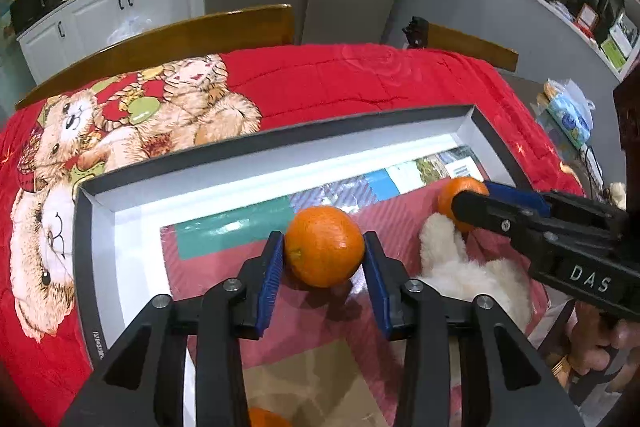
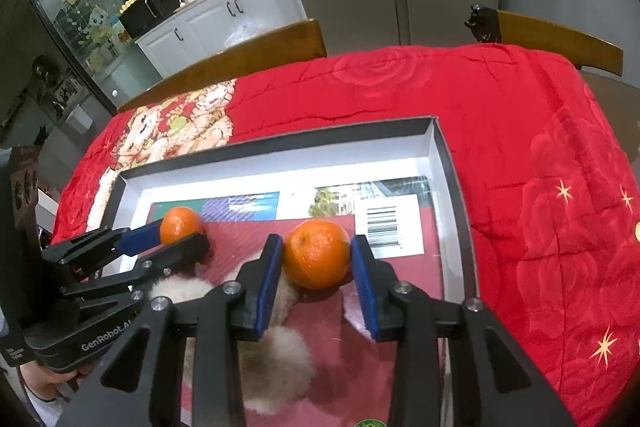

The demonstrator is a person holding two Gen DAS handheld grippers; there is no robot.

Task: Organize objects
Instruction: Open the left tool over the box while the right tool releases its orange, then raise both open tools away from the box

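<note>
While both jaws pinch, left gripper (image 1: 324, 259) holds one orange (image 1: 325, 246), right gripper (image 2: 317, 259) another orange (image 2: 318, 253) (inside box (image 1: 280, 143)).

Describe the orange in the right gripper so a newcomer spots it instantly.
On the red blanket sits a shallow grey box. Inside, near its right wall beside the barcode label, the orange sits between the right gripper jaws. The other orange is farther left.

Inside the shallow box (image 2: 448, 163), the two oranges (image 1: 325, 246) (image 2: 318, 254) sit well apart, with a fluffy toy (image 1: 472, 267) filling the floor between and nearer the near wall. The box's far strip is bare. Beyond its far wall the red-quilted desk (image 2: 420, 91) lies open to both chair backs (image 2: 256, 55).
</note>
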